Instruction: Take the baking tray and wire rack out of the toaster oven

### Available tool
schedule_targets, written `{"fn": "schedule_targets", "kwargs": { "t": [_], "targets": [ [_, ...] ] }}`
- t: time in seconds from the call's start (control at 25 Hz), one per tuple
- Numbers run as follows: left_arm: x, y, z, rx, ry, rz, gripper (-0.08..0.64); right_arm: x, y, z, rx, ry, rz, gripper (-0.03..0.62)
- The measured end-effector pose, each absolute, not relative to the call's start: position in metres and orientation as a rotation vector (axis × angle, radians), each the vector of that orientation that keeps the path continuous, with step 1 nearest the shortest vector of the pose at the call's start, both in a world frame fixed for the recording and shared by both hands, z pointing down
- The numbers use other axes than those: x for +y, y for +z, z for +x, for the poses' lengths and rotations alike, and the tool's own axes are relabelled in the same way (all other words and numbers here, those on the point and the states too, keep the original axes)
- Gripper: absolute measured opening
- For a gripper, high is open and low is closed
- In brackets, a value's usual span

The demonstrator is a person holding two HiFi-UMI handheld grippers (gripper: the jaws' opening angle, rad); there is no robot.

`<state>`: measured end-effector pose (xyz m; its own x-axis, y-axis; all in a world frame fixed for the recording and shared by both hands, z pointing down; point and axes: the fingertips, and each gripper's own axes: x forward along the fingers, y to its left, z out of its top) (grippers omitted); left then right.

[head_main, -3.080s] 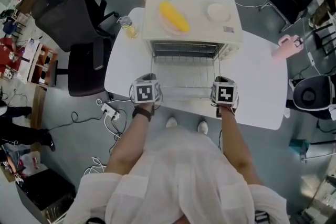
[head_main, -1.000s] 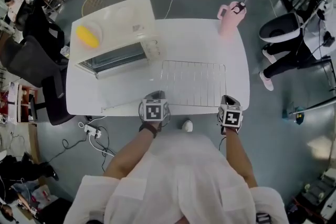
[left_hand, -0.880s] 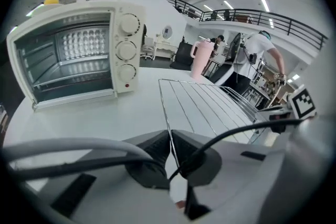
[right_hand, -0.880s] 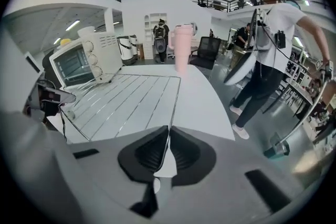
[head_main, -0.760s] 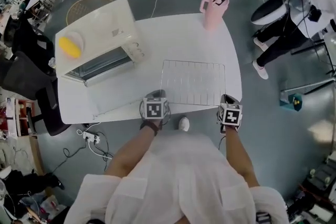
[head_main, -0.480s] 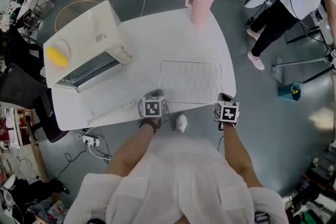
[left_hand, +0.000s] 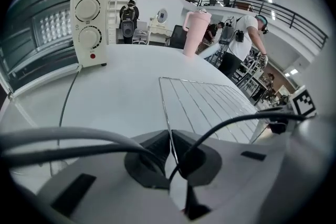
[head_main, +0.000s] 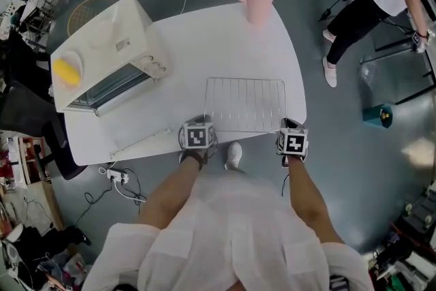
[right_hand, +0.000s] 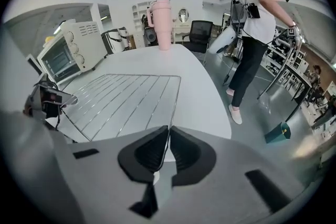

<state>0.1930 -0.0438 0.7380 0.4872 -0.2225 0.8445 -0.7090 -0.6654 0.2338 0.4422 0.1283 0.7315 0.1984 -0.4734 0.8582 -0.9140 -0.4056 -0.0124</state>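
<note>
White short-sleeved shirt (head_main: 231, 235), two patch pockets on the chest. Dark wristband (head_main: 190, 157) beyond the shirt's left sleeve. One white shoe (head_main: 234, 155) just ahead of the shirt. Left gripper (left_hand: 169, 136) and right gripper (right_hand: 168, 134): pale grey moulded shells with rectangular slots, black contoured jaw pads. Each bears a cube (head_main: 195, 136) with black-and-white square markers. Black cables (left_hand: 226, 126) loop over the left shell.

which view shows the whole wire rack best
The head view: the whole wire rack, all four edges, shows against the white table. The left gripper view shows it foreshortened, running from the left gripper shut on one edge; the right gripper view likewise, from the right gripper at the opposite edge.
</note>
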Motion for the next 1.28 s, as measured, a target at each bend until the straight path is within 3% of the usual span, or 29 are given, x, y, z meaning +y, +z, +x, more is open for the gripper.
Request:
{"fn": "schedule_targets", "kwargs": {
  "t": [0.52,0.68,0.96,1.28],
  "targets": [
    [-0.039,0.749,0.193,-0.731,1.155,2.126,0.018,0.128,0.752,0.444,-1.247,1.216,1.913,0.015],
    [-0.042,0.749,0.191,-0.743,1.178,2.143,0.11,0.127,0.751,0.449,-1.22,1.227,1.928,0.014],
    [-0.054,0.739,0.185,-0.779,1.146,2.153,0.112,0.122,0.752,0.446,-1.218,1.208,1.894,0.017],
    [-0.058,0.718,0.197,-0.741,1.077,2.191,0.108,0.119,0.744,0.452,-1.195,1.181,1.853,0.089]
  ]
}}
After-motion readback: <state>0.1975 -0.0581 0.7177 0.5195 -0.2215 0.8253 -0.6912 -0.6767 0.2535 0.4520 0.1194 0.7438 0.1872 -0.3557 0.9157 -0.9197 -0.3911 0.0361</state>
